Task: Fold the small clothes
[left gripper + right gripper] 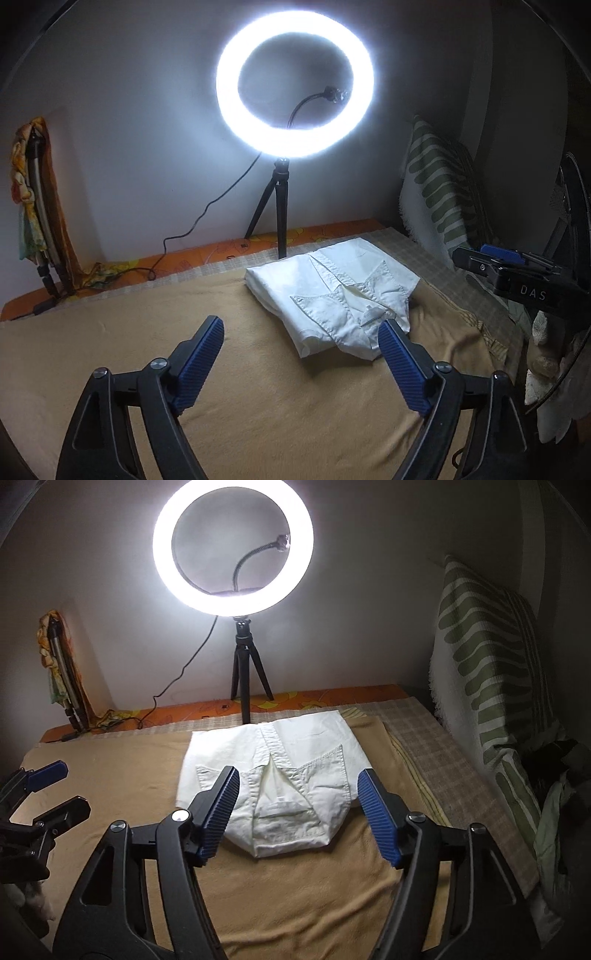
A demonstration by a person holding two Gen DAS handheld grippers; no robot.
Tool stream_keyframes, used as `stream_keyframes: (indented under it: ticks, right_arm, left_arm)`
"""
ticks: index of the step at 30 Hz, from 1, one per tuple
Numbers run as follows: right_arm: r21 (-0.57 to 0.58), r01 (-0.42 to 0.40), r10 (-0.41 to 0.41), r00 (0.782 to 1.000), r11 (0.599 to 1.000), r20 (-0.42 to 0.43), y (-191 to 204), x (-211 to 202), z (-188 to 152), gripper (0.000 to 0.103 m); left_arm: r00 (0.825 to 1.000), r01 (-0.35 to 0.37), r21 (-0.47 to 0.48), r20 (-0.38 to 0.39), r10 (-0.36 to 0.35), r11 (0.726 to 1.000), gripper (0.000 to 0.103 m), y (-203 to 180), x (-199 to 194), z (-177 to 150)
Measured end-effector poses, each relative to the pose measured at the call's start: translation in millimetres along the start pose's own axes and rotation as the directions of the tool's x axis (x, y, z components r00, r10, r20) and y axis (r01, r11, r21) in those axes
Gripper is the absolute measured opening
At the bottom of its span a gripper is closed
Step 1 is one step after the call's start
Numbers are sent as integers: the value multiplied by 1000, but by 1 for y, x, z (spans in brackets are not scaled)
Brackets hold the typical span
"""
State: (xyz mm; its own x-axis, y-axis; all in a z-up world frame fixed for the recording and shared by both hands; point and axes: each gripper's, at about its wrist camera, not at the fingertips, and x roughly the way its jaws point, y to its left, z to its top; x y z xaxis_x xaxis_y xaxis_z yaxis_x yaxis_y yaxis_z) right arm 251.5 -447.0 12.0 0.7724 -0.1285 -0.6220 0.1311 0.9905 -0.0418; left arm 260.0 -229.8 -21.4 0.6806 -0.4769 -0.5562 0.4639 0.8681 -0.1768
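A white shirt (273, 775) lies folded on a tan blanket (295, 886) spread over the bed, collar toward the camera, with nothing resting on top of it. Behind it a lit ring light (233, 539) stands on a small black tripod (245, 672) at the far edge of the bed, its cable (184, 664) trailing down the wall to the left; one tripod leg comes down just beside the shirt's far edge. A green-striped cushion (487, 657) leans against the wall on the right, and a folded stand draped with patterned cloth (33, 192) leans in the left corner. The left gripper (301, 345) has its jaws wide apart and empty above the blanket, with the shirt ahead and to its right. The right gripper (299, 794) is also spread open, its two blue pads (221, 812) framing the near part of the shirt without pressing on it. The left wrist view shows the right gripper from the side at the right edge, in front of the cushion. The right wrist view shows the left gripper at its left edge and dark clothing (554, 768) piled at the foot of the cushion.
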Motion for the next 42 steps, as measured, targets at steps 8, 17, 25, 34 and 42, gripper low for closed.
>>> stream_keyframes:
  ticks: [8,17,25,34,42]
  right_arm:
    - [-30,57,-55,997,998,57,43,-66,-37,85]
    - [12,75,-76,988,997,137,66,-107,-71,103]
    - [39,66,-70,991,997,111,71,-103,-91,103]
    - [28,87,-90,987,996,129,72,-103,-92,103]
    - [50,90,-96,985,995,141,69,-107,-94,103]
  left_arm:
    - [997,-45,65,65,41,997,103,-4,-74,-32]
    - [995,-88,100,65,81,991,103,-4,-107,-57]
    - [994,-103,66,-12,104,992,103,7,-101,-78]
    - [993,-121,43,0,121,992,103,10,-113,-82]
    - [991,-134,56,8,134,989,103,8,-117,-83]
